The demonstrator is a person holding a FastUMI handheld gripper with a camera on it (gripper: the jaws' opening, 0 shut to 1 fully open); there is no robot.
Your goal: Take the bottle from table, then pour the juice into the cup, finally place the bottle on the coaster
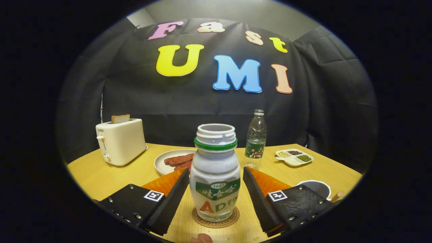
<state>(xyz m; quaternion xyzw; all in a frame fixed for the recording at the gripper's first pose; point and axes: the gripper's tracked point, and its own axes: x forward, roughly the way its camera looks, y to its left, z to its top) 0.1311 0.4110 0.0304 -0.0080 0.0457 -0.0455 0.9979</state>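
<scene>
Gripper view has the bottle [215, 175] dead centre, a white one with a green ring under its open, capless mouth. It's standing upright on the round coaster [216, 218], which sits on the wooden table [101, 175]. The gripper [215, 189] is spread wide, one black finger on each side of the bottle with a clear gap both ways, so neither pad is touching it.

Just off the right finger there's a white cup [315, 186] with a dark inside, partly hidden behind the finger, and something thin and tan pokes out beside it, can't tell what.

Further back behind the bottle is a white plate [170, 162] with reddish strips of food on it. To its right stands a clear water bottle [255, 138] with a dark label. Beyond that is a little divided dish [294, 157] with different grains or beans in its compartments. Way over on the left is a cream toaster [119, 141] with a slice of bread [120, 118] sticking out the top.
</scene>
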